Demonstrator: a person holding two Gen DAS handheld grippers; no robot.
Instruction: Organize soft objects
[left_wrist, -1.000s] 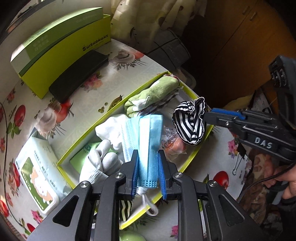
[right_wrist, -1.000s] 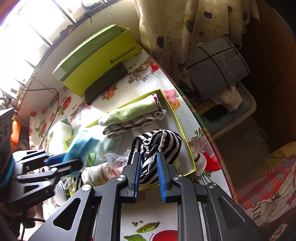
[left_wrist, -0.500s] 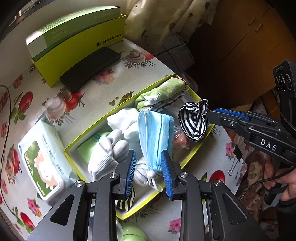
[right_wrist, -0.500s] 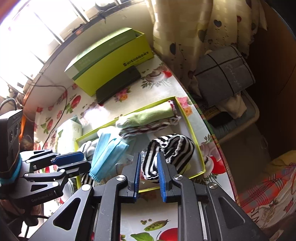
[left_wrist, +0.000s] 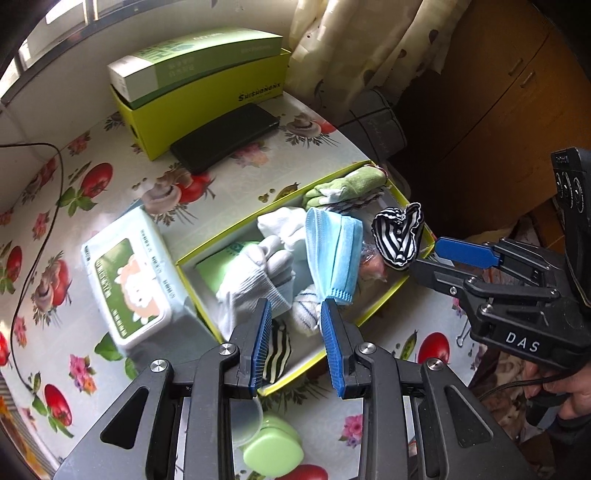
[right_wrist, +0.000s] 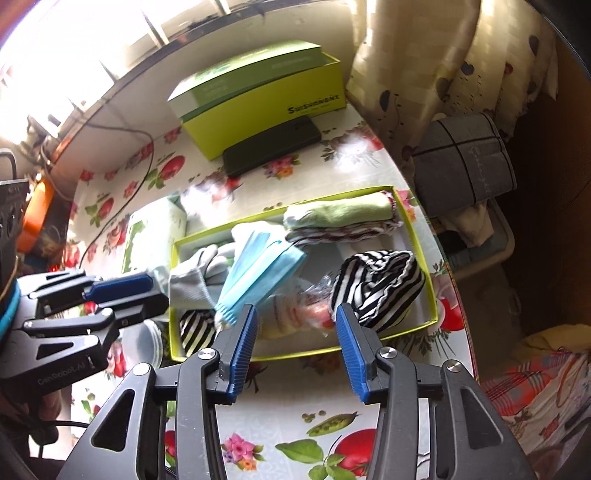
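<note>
A yellow-green shallow box (left_wrist: 229, 230) (right_wrist: 430, 280) on the flowered table holds soft items. A blue face mask (left_wrist: 334, 251) (right_wrist: 262, 275) lies in its middle over white gloves (left_wrist: 258, 275) (right_wrist: 195, 273). A black-and-white striped cloth (right_wrist: 380, 284) (left_wrist: 399, 236) lies at the box's right end. Folded green cloth (left_wrist: 345, 186) (right_wrist: 341, 214) lies at the far end. My left gripper (left_wrist: 295, 321) is open and empty above the box's near edge. My right gripper (right_wrist: 295, 330) is open and empty, just before the box.
A wet-wipes pack (left_wrist: 129, 280) lies left of the box. A tall green carton (left_wrist: 199, 85) and a black case (left_wrist: 225, 136) stand at the back. A green lid (left_wrist: 273, 448) lies near the front. A cable (left_wrist: 33, 206) runs at left. The table edge drops off on the right.
My left gripper opened and let go of the blue mask, which now lies in the box. My right gripper opened and released the striped cloth into the box. Both pulled back.
</note>
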